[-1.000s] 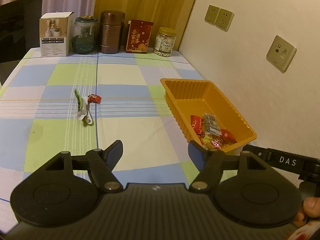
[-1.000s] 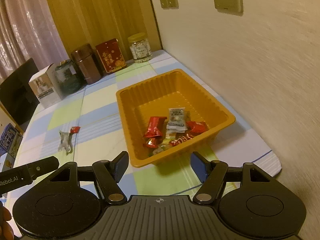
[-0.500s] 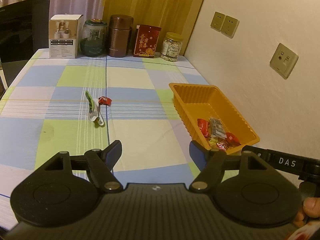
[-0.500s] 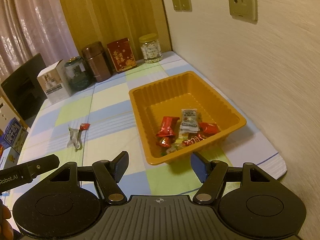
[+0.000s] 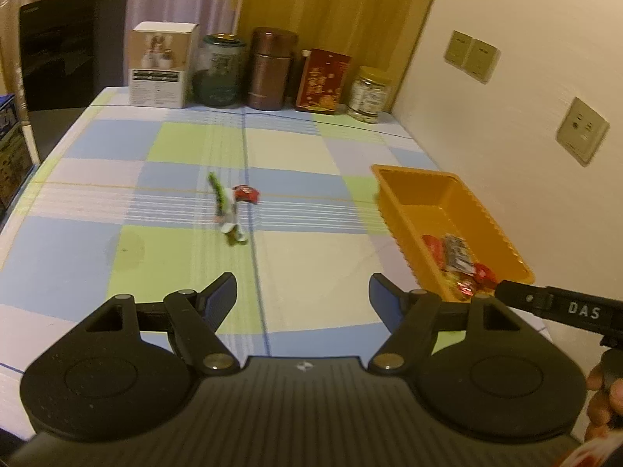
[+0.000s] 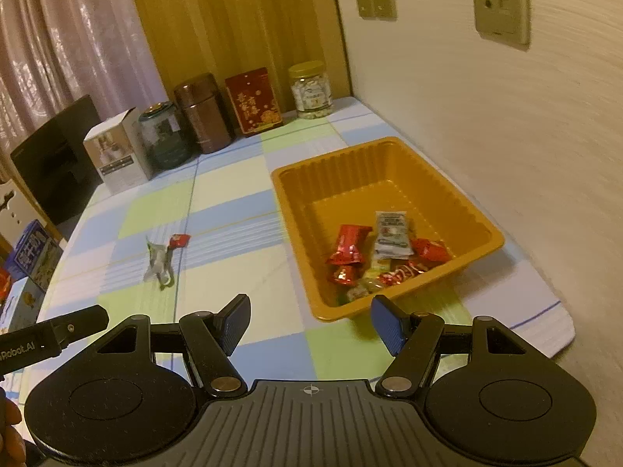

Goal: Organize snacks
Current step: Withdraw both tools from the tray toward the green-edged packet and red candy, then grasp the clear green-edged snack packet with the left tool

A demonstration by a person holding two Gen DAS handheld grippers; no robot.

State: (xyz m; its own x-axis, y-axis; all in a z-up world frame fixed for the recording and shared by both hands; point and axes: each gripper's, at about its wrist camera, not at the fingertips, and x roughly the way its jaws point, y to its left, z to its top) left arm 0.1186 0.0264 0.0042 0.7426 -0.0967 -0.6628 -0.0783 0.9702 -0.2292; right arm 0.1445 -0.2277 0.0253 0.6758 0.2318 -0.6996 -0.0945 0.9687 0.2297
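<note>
An orange tray (image 5: 424,185) (image 6: 296,210) stands on the checked tablecloth by the wall, with several wrapped snacks (image 6: 385,249) (image 5: 455,258) heaped at its near end. Two loose snacks lie mid-table: a green-and-white packet (image 5: 227,210) (image 6: 157,258) and a small red one (image 5: 246,193) (image 6: 179,240) beside it. My left gripper (image 5: 303,295) hovers open over the near table, nothing between its fingers, the loose snacks well ahead. My right gripper (image 6: 309,317) is open and empty too, just in front of the tray's near rim.
Along the back edge stand a white box (image 5: 161,64), a green glass jar (image 5: 220,70), a brown canister (image 5: 272,68), a red tin (image 5: 322,79) and a clear jar (image 5: 368,93). The wall runs along the right. A dark chair (image 5: 58,46) stands at the far left.
Both cameras have drawn back from the table, so the tray and loose snacks sit farther off and more to the right. Both grippers stay open and empty.
</note>
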